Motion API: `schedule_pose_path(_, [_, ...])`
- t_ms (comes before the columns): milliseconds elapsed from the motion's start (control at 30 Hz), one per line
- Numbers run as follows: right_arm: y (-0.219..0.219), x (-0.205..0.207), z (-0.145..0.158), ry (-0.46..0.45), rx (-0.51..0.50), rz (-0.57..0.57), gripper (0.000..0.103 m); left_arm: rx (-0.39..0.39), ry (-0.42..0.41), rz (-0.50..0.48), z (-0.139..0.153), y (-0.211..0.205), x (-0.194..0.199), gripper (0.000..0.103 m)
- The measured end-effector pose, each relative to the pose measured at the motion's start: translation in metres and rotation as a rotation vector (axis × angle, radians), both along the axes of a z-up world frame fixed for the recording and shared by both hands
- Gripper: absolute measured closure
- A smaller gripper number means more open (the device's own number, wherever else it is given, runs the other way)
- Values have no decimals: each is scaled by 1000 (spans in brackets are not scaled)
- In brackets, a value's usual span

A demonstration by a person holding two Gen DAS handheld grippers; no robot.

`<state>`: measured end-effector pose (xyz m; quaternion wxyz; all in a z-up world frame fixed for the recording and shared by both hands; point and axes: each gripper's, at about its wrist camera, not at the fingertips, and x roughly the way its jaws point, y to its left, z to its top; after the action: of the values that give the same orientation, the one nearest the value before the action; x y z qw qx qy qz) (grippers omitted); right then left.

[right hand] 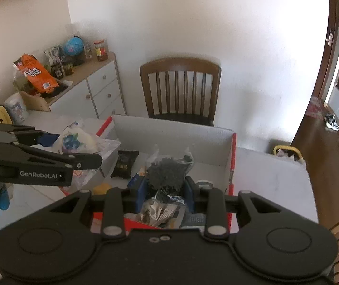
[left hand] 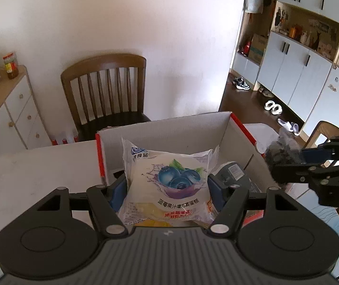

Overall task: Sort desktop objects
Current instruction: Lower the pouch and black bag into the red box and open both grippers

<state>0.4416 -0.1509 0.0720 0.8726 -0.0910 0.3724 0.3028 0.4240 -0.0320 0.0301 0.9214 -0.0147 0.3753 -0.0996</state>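
Note:
My left gripper (left hand: 168, 187) is shut on a blueberry cake packet (left hand: 169, 185), white with blue berries, held over the near left part of a white cardboard box (left hand: 169, 128) with red edges. My right gripper (right hand: 166, 187) is shut on a clear bag of dark grains (right hand: 167, 171) and holds it above the box (right hand: 174, 130). The right gripper also shows at the right of the left wrist view (left hand: 286, 156), and the left gripper at the left of the right wrist view (right hand: 57, 147). A small black packet (right hand: 124, 163) lies in the box.
The box sits on a white table (left hand: 26, 173). A grey packet (left hand: 233, 175) and other snacks lie inside it. A wooden chair (left hand: 107, 95) stands behind the table. A white sideboard (right hand: 93, 90) with jars, a globe and an orange bag stands at the left.

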Motion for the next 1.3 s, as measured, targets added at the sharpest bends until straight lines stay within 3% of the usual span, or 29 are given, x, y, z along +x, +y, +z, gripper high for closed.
schedule_pose_path(1300, [37,86,-78,65,-130,-29,69,161,167,-97,-85,-30,79,34])
